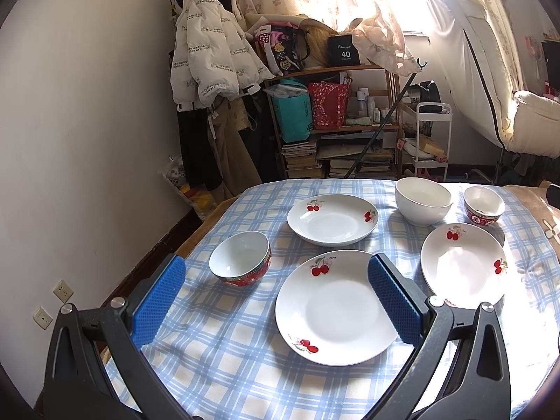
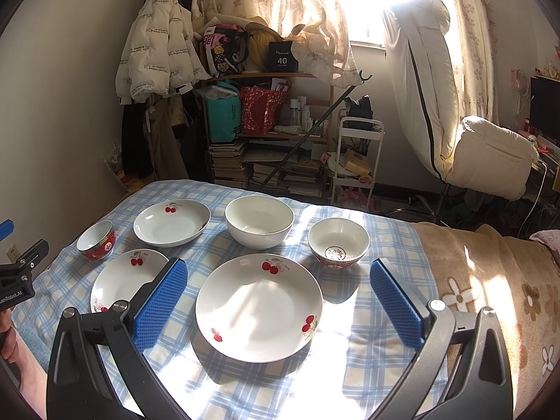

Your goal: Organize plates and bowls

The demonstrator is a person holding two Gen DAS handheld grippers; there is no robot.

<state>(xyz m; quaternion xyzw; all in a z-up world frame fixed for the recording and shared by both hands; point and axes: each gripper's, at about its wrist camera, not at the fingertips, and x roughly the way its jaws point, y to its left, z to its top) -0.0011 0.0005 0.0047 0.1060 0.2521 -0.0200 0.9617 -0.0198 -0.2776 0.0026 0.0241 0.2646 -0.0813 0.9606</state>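
Two fisheye cameras, one behind each handheld gripper, look forward and down across a checked tablecloth [image 1: 224, 350] toward a cluttered bookshelf [image 1: 336, 119] and a sunlit window. The left wrist view sits over the near left side of the cloth, close above a cherry-print plate [image 1: 332, 311]. The right wrist view sits further right, close above another plate [image 2: 259, 308], with the left gripper [image 2: 14, 262] at its left edge. Both views share the same six dishes, the shelf and the curtains [image 2: 308, 3].

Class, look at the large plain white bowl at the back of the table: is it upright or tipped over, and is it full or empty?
Upright and empty. The large white bowl sits rim-up on the checked tablecloth, and its bare white inside shows.
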